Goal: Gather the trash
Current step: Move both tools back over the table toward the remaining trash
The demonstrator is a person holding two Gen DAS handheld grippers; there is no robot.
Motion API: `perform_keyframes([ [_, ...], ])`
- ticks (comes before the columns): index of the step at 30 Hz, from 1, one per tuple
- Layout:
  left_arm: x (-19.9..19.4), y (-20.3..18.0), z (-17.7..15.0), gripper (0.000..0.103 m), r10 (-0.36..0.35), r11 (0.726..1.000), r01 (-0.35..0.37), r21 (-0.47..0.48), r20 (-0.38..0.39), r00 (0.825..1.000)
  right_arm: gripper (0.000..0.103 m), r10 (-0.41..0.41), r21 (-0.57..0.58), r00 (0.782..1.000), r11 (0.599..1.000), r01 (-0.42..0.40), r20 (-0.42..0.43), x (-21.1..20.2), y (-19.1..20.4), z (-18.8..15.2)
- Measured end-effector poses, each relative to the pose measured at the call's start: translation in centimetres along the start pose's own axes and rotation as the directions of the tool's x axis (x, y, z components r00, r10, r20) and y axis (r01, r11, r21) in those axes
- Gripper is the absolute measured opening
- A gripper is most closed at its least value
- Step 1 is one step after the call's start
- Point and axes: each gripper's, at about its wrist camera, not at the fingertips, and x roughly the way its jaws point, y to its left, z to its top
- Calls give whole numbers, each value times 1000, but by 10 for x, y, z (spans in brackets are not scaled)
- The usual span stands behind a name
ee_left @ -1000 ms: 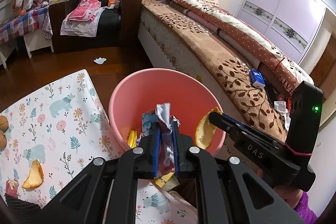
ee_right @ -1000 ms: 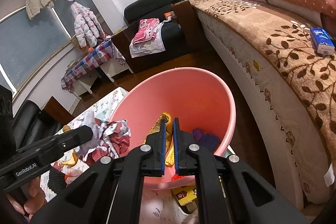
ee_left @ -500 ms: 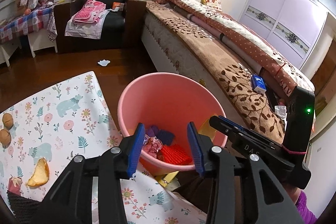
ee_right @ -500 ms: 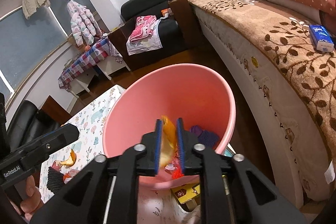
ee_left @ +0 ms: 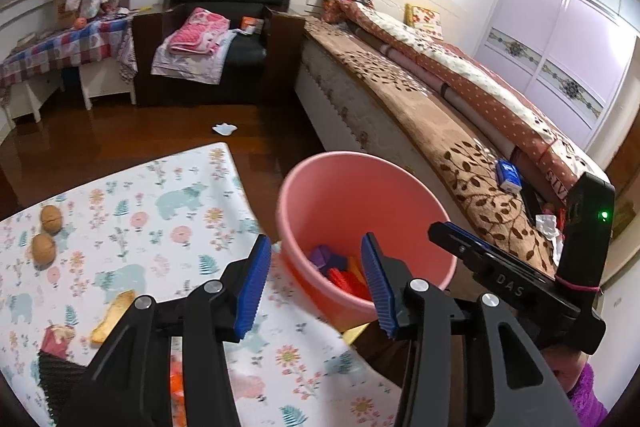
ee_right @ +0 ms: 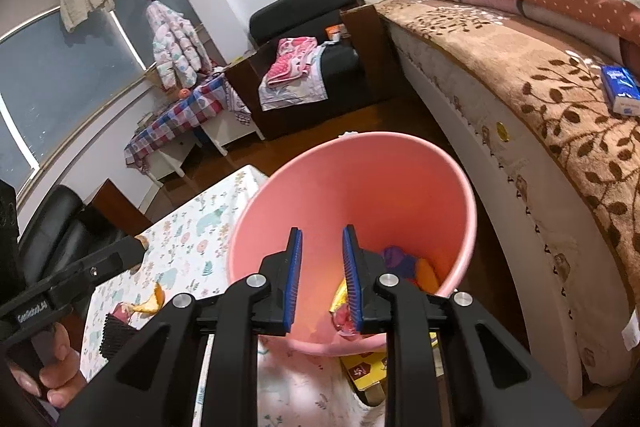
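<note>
Both tongs have dropped their loads into the pink bucket (ee_left: 362, 223): left tongs (ee_left: 316, 285) and right tongs (ee_right: 320, 275) hang released. Next I swing left of the bucket to the orange peel (ee_left: 112, 315) on the surface (ee_left: 168, 227), approaching low and flat.

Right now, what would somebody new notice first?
The big pink bucket in the middle, standing beside the flowery cloth, with colourful trash at its bottom. Both claws, left and right, hang open and empty over it. An orange peel lies on the cloth.
</note>
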Motion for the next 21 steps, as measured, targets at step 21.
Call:
perform_keyframes([
  [21,-76,123,-28,46,233,955,-217,-204,55,971,21,162,-135,984,976,-171,-76,0,77,-23],
])
